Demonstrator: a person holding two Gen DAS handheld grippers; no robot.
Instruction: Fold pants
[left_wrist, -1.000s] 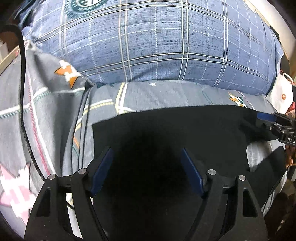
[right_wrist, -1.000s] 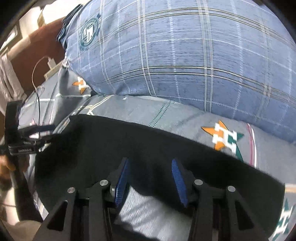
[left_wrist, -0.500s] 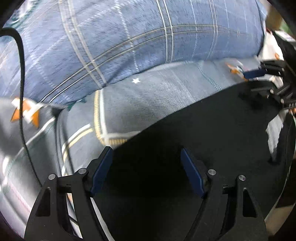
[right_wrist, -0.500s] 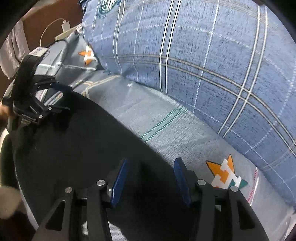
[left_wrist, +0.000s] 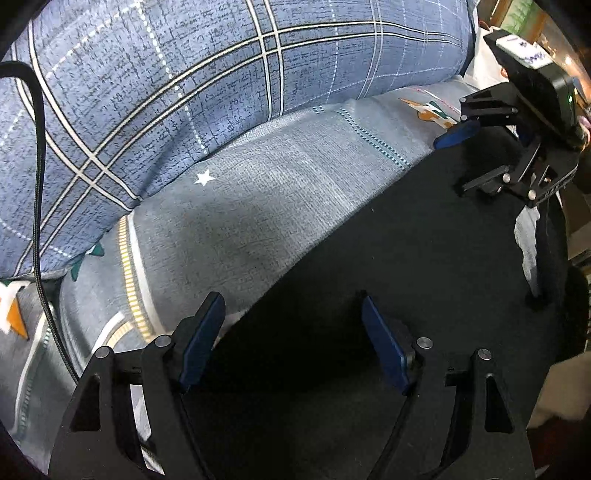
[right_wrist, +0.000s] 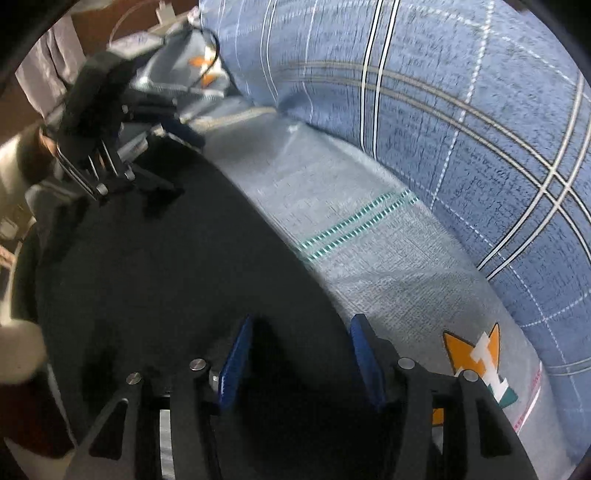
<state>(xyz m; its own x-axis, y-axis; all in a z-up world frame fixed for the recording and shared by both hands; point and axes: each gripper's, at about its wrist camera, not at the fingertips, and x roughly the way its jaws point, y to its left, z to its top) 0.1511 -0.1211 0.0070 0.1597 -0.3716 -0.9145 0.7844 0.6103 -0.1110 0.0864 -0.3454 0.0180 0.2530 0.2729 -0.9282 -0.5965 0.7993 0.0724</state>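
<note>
The black pants (left_wrist: 424, 280) lie spread on the grey patterned bedsheet (left_wrist: 258, 192), their far edge running along below the pillow. My left gripper (left_wrist: 293, 332) points down over that edge at its left end. Its jaws stand wide and are still opening; cloth lies under the gap and the pads do not press on it. My right gripper (right_wrist: 299, 350) hovers over the same edge (right_wrist: 288, 258) at the right end. Its jaws are opening, with cloth below them and nothing pinched. Each view shows the other gripper: right gripper (left_wrist: 461, 162), left gripper (right_wrist: 181, 162).
A large blue plaid pillow (left_wrist: 184, 92) rises just beyond the pants' edge. A black cable (left_wrist: 38, 184) hangs down at the left of the left wrist view. A hand (right_wrist: 37, 155) holds the left gripper; clutter sits past the bed's corners.
Both grippers have tipped downward, rolled and come closer to the pants' far edge near the pillow. The right jaws have spread wider. The pants lie flatter on the sheet.
</note>
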